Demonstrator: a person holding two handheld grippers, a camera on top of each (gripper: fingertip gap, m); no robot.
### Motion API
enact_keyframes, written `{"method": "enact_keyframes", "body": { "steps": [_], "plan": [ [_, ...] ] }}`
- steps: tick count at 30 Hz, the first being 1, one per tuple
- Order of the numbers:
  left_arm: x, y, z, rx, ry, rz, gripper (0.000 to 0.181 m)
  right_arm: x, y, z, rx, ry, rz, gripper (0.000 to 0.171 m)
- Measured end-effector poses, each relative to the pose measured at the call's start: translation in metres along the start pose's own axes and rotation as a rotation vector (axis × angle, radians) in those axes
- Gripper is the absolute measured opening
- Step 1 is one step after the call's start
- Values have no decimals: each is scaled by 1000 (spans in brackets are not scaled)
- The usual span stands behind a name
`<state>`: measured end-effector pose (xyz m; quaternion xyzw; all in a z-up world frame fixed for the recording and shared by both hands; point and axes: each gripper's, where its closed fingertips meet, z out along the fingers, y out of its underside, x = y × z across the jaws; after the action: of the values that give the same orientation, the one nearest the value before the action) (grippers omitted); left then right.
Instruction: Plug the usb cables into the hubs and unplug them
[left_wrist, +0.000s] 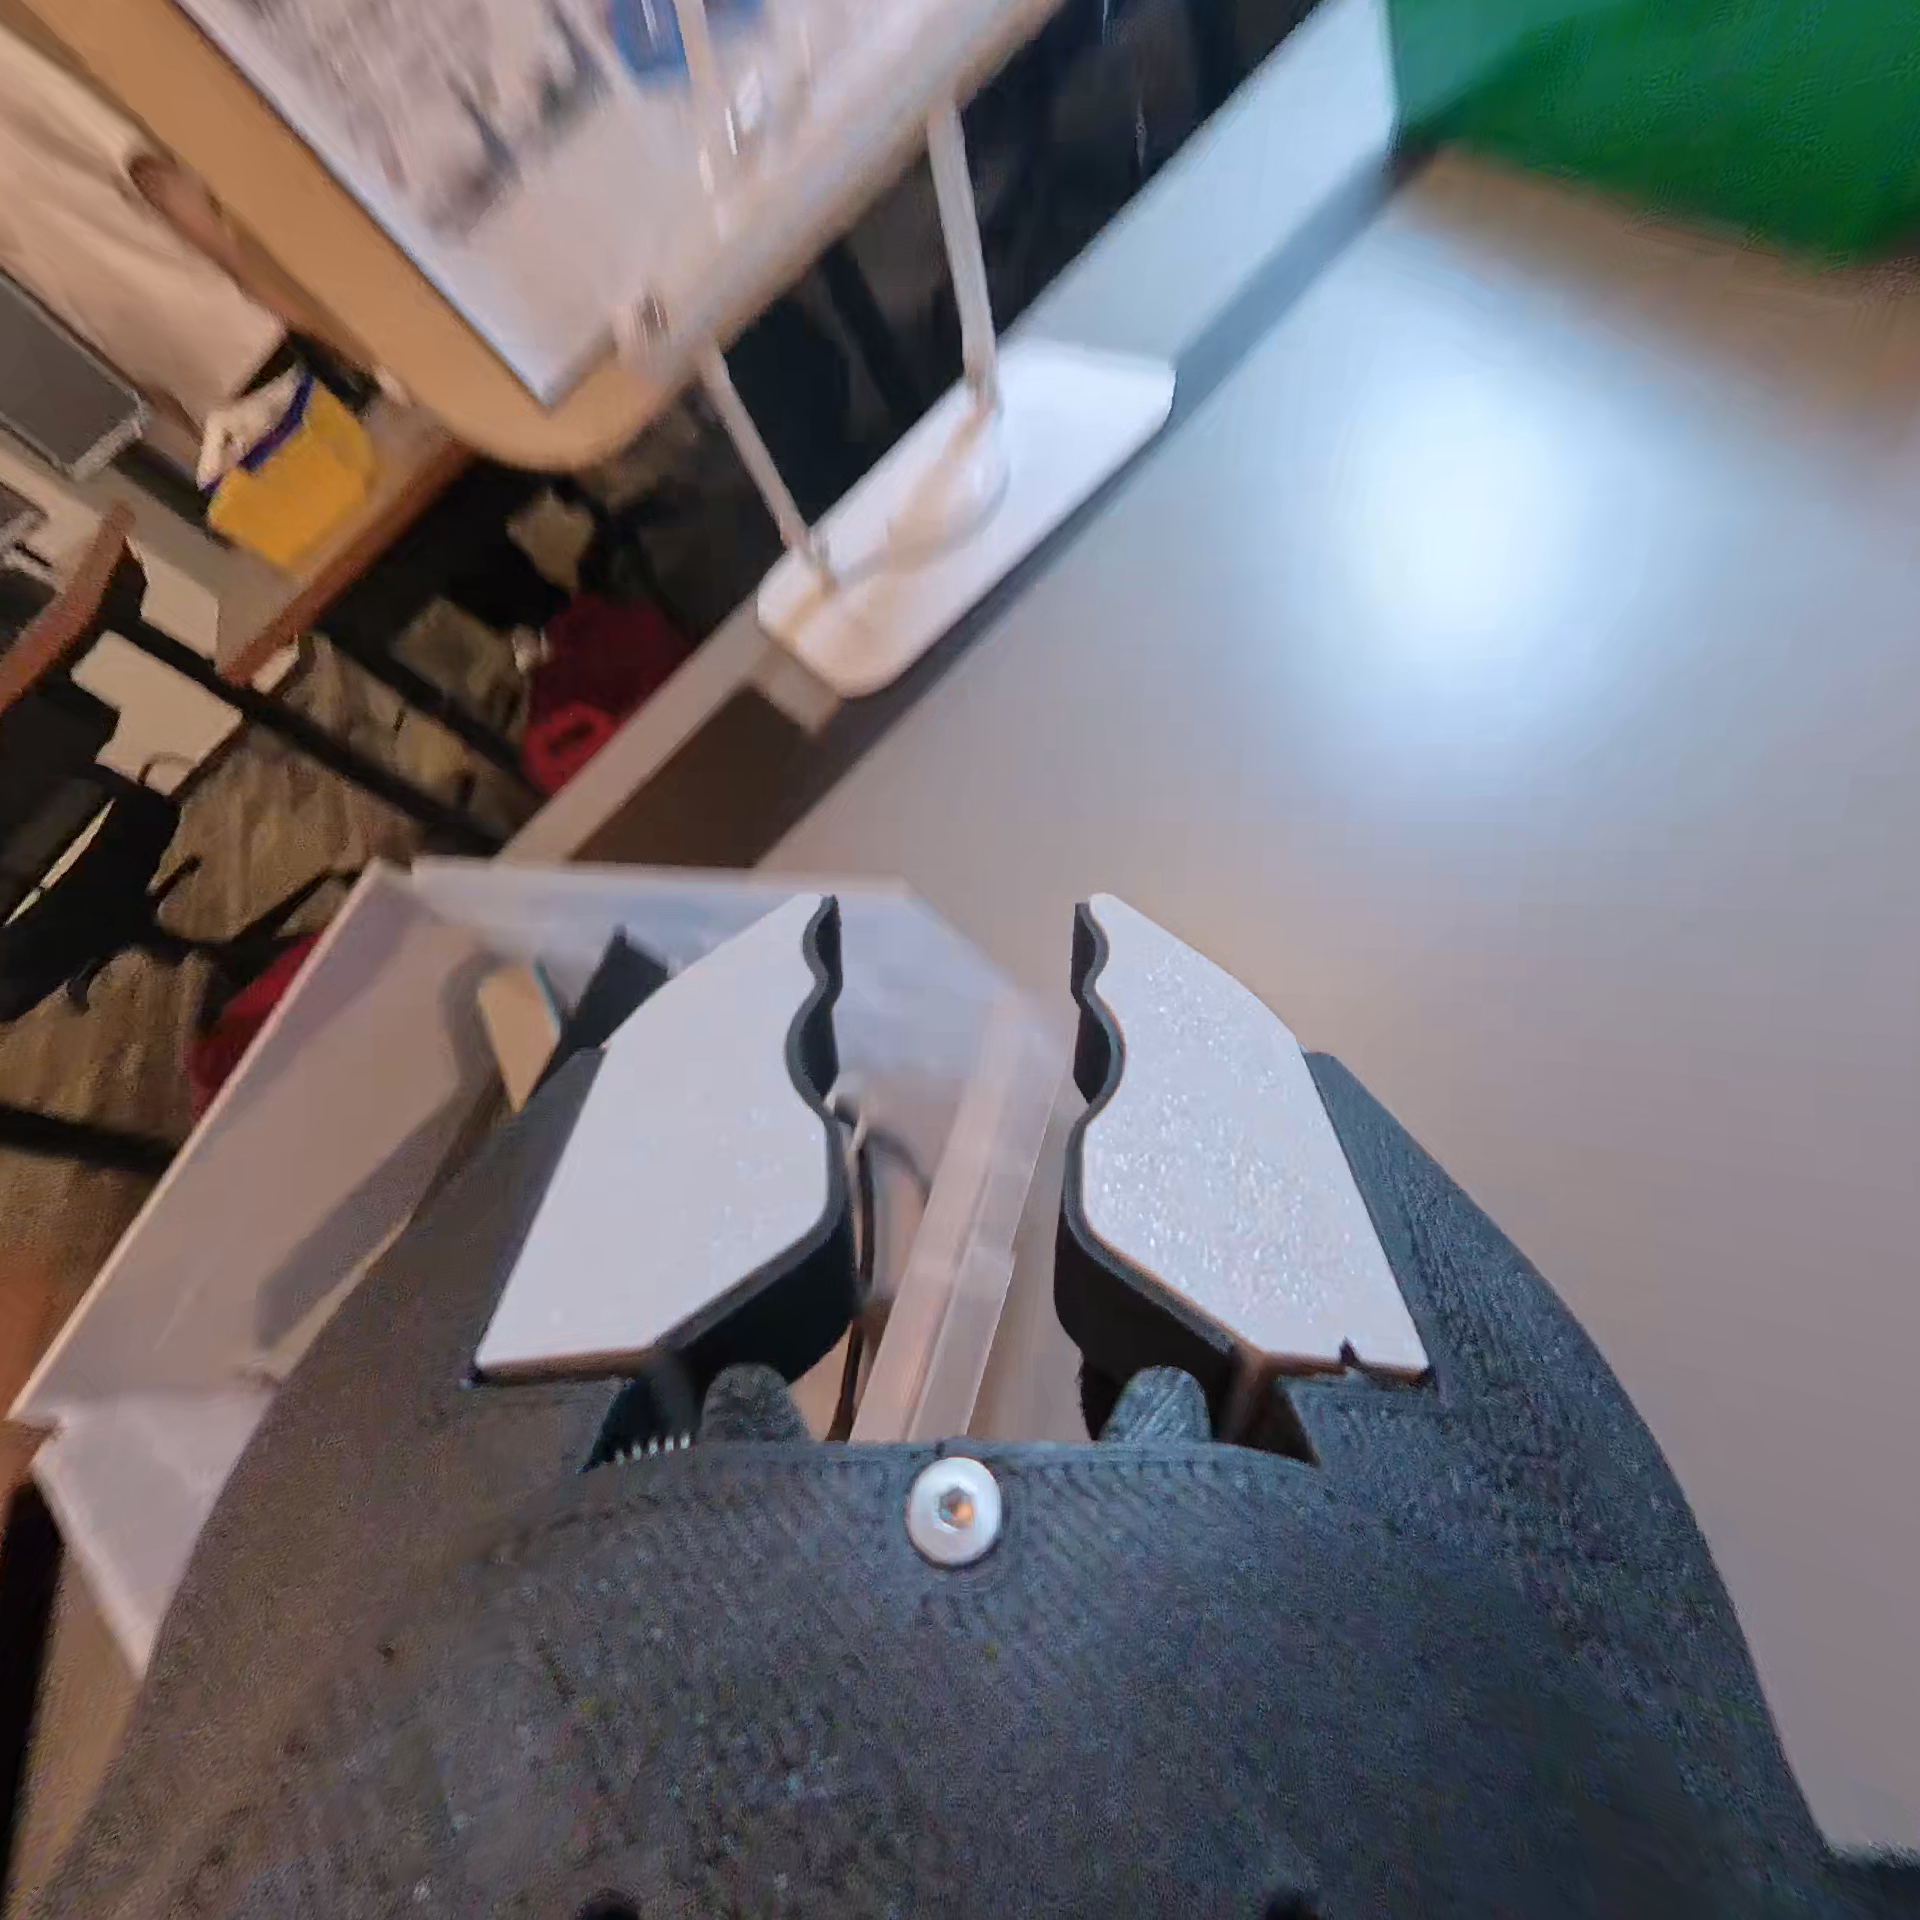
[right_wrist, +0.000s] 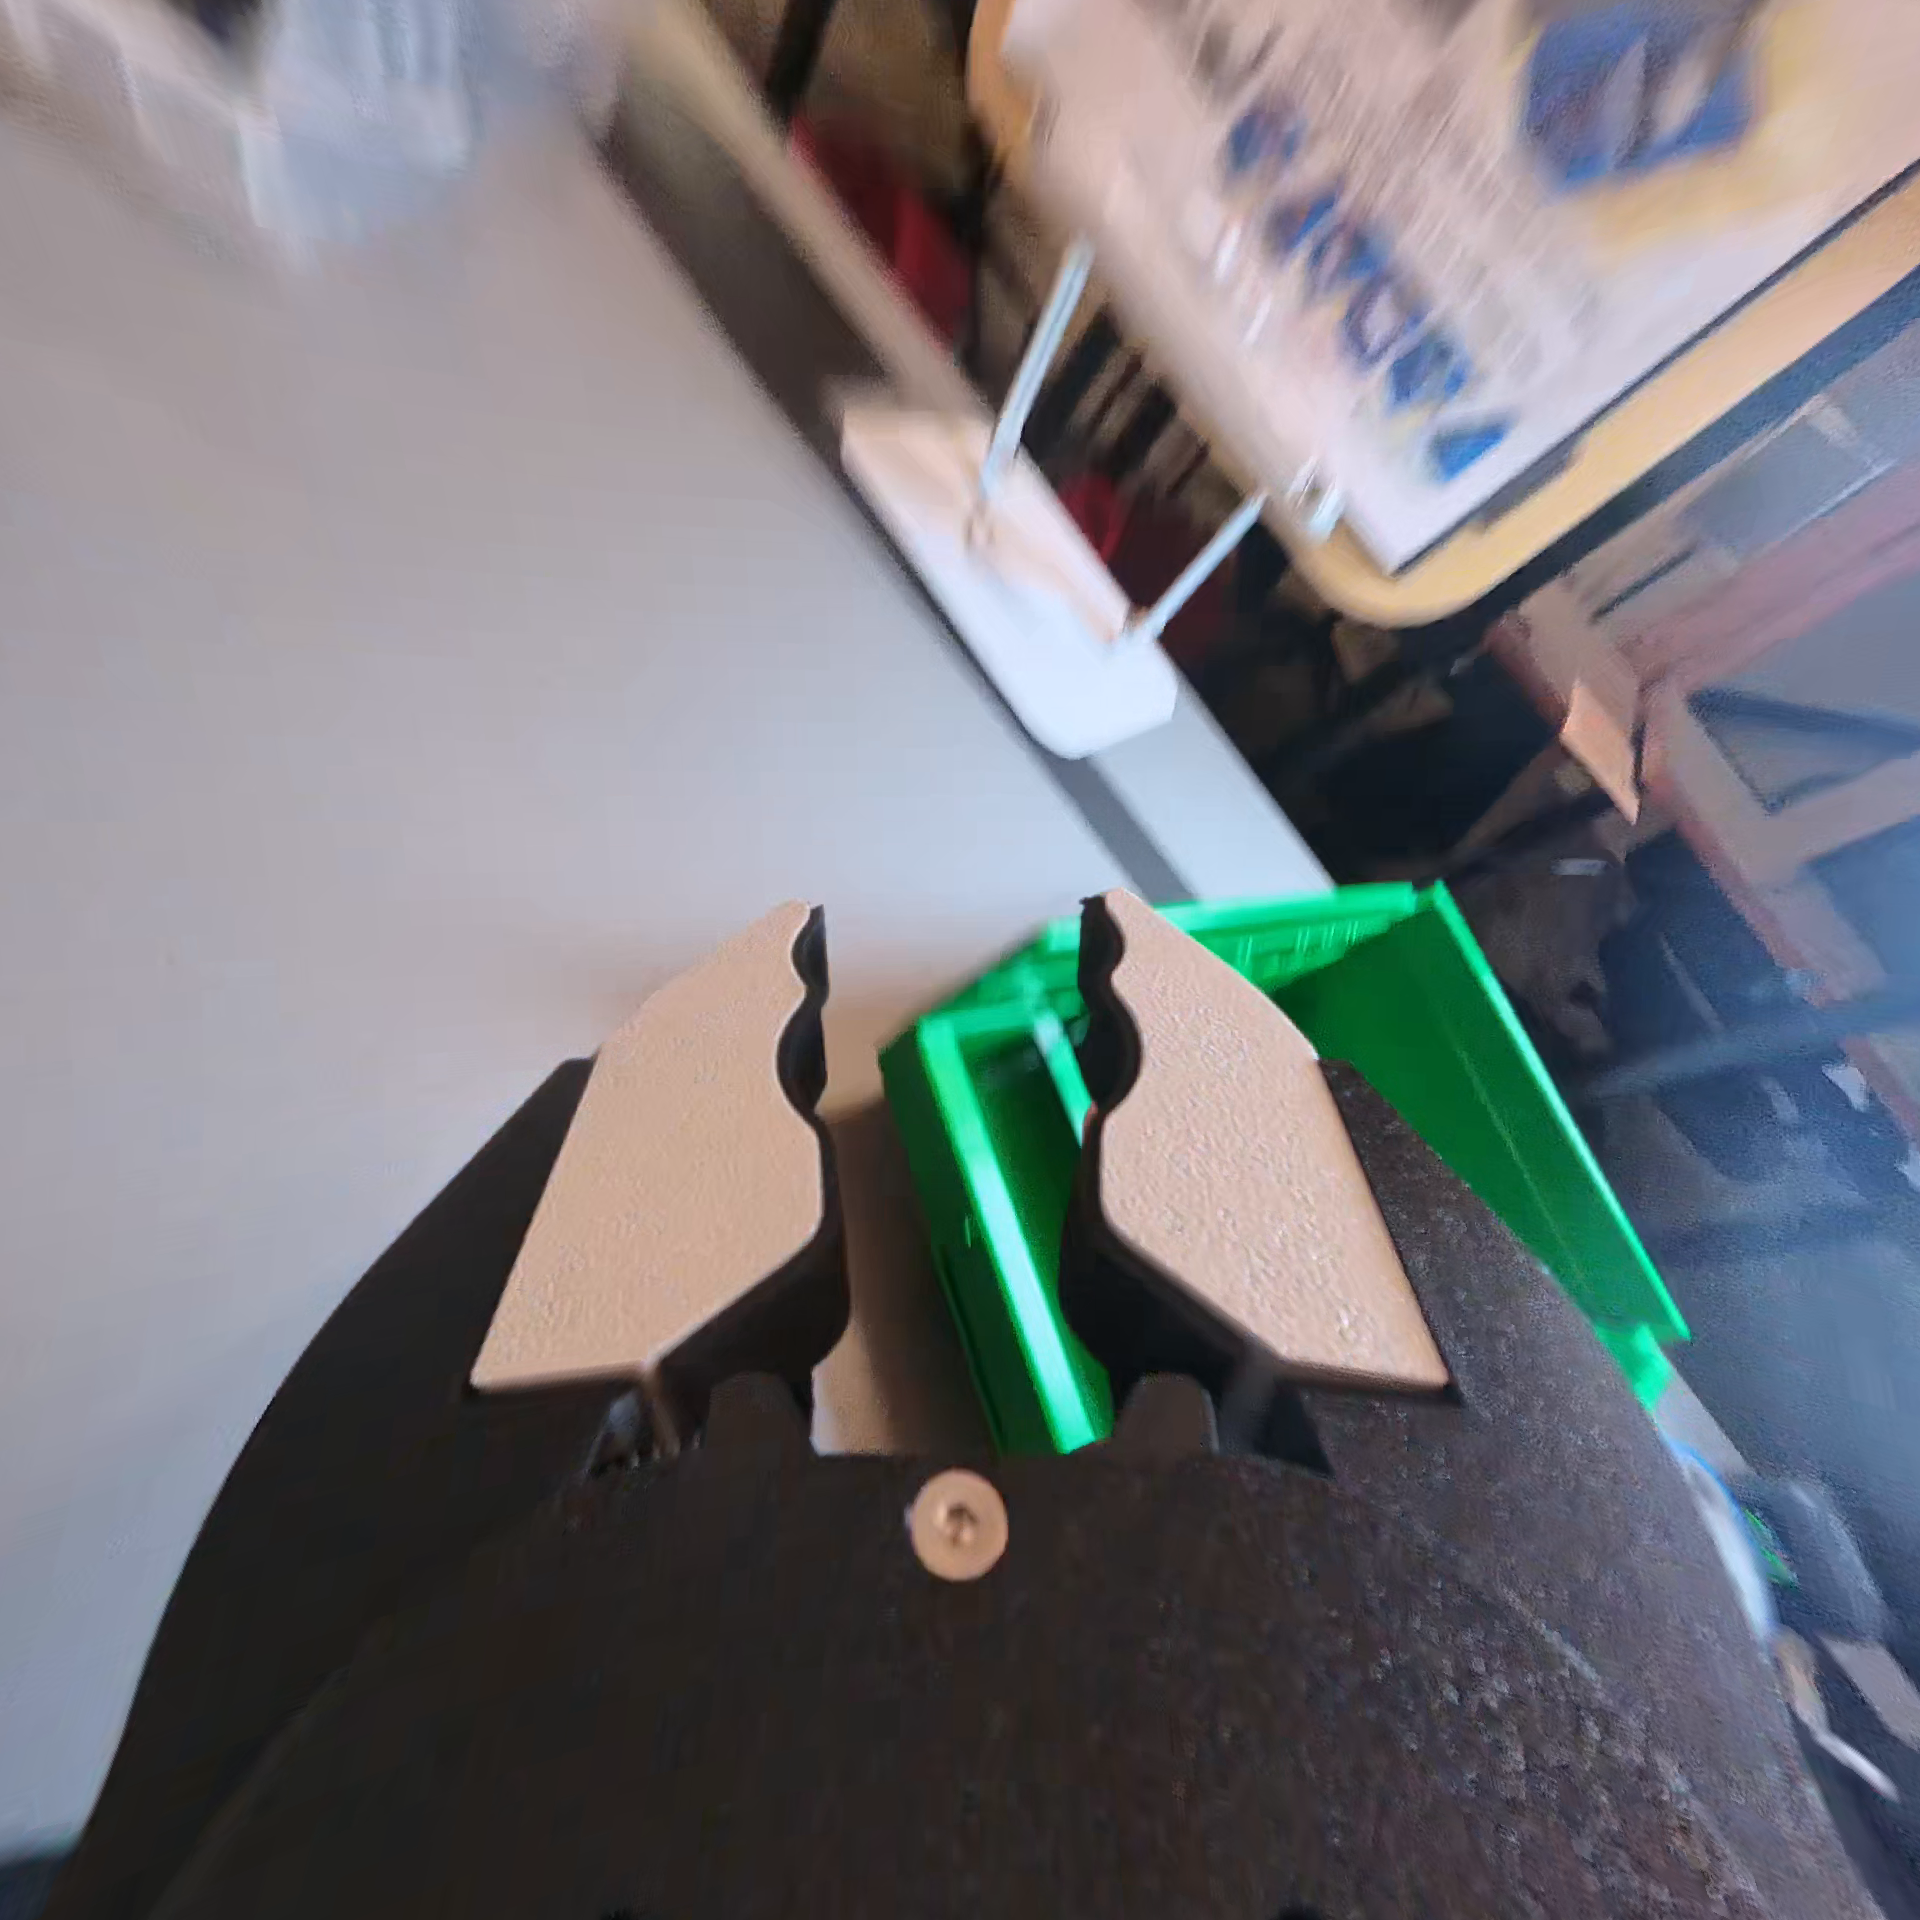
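My left gripper (left_wrist: 954, 920) is open and empty above a clear plastic bin (left_wrist: 312, 1164) at the table's left edge. Dark cables (left_wrist: 868, 1174) show inside the bin between the fingers, and a grey flat piece (left_wrist: 514, 1023) lies in it; I cannot tell if it is a hub. My right gripper (right_wrist: 954, 920) is open and empty above a green plastic bin (right_wrist: 1455, 1101) at the table's right edge. Its right finger (right_wrist: 1226, 1143) hangs over the bin. What lies in the green bin is blurred.
A grey-white table (left_wrist: 1455, 831) fills most of both views. A white stand (left_wrist: 966, 499) with thin rods holds a tilted board at the far edge; it also shows in the right wrist view (right_wrist: 1039, 613). Beyond lie cluttered shelves and a yellow box (left_wrist: 291, 478).
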<state>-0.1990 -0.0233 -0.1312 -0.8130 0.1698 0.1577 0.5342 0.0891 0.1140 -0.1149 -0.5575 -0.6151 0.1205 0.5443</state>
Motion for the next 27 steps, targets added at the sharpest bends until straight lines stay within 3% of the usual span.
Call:
{"method": "enact_keyframes", "body": {
  "steps": [1,4,7,10,13,16,23,27],
  "plan": [
    [-1,-24,1,83,-5,-41,42,4,-25,0,91,16,55,46],
    [-17,-84,7,309,-67,-204,42,22,-88,0,352,70,248,39],
    [-36,-105,20,433,-155,-396,40,43,-100,19,463,154,473,34],
    [-19,-80,40,427,-213,-446,32,27,-54,60,389,204,628,34],
    [30,-36,69,248,-143,-363,28,-1,-12,89,244,226,572,35],
    [47,-23,74,206,-102,-401,23,-9,-10,96,214,210,592,35],
    [40,-12,72,195,-94,-434,41,-13,-11,94,225,195,597,52],
    [39,-8,68,197,-92,-453,48,-10,-10,89,233,212,606,54]
  ]
}}
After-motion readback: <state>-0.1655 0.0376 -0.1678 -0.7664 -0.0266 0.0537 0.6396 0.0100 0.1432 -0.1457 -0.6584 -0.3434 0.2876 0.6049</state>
